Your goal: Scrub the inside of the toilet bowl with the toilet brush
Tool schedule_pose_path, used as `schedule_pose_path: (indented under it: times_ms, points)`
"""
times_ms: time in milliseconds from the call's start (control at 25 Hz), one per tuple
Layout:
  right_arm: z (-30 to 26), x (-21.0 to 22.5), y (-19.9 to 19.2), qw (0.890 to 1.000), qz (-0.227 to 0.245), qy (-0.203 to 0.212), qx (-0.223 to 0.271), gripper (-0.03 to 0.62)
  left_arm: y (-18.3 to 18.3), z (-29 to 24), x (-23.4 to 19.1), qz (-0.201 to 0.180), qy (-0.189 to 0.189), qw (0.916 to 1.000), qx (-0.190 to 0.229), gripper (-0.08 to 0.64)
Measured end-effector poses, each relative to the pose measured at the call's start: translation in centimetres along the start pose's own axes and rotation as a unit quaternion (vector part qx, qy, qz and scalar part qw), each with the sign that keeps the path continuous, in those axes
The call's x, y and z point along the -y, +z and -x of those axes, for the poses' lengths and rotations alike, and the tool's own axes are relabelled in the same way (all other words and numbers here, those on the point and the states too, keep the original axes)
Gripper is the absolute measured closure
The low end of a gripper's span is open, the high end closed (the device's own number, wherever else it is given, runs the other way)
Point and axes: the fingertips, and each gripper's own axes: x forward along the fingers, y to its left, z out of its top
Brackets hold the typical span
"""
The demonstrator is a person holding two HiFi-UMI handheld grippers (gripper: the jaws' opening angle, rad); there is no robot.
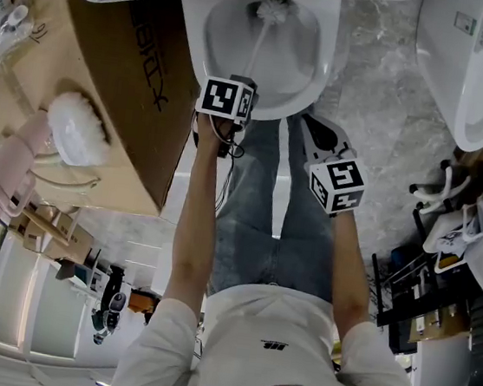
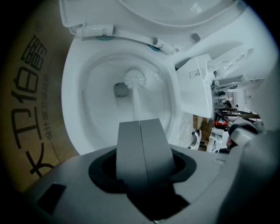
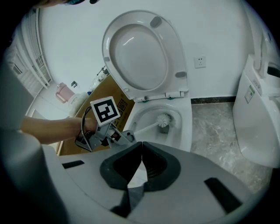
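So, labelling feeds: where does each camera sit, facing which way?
Head view: head-mounted, facing down at toilet bowl; forearms, legs, left gripper, right gripper show.
Left gripper view: along its shut jaws, down the toilet brush into the bowl.
Right gripper view: from the side, toward the bowl; left forearm shows.
All share the brush.

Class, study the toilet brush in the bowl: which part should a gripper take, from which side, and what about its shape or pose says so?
Its handle's upper end, from the bowl's front rim. The toilet brush slants, bristles low in the toilet bowl, slim handle rising frontward; the left gripper is shut on it there.
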Motion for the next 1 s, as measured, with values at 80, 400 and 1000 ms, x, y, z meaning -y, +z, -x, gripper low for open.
schedule_pose_path:
  times_ms: [80,400,1000]
  points:
    - [-0.2,-0.3,0.2,1.000,0.002,0.001,0.000,0.597,0.0,0.3,-0.5,0.005,0.002,1.0000,0.003,0.334]
    - [-0.8,-1.2,0.5,1.000,0.006,0.004,0.000,0.597,-0.6,1.2,-2.7,0.029,0.007,0.9995,0.011,0.334]
    - [-1.1,-2.3,0.0,1.000,0.012,0.008,-0.003,0.597,-3.3,2.6,-5.6,0.080,0.007,0.9964,0.025,0.336]
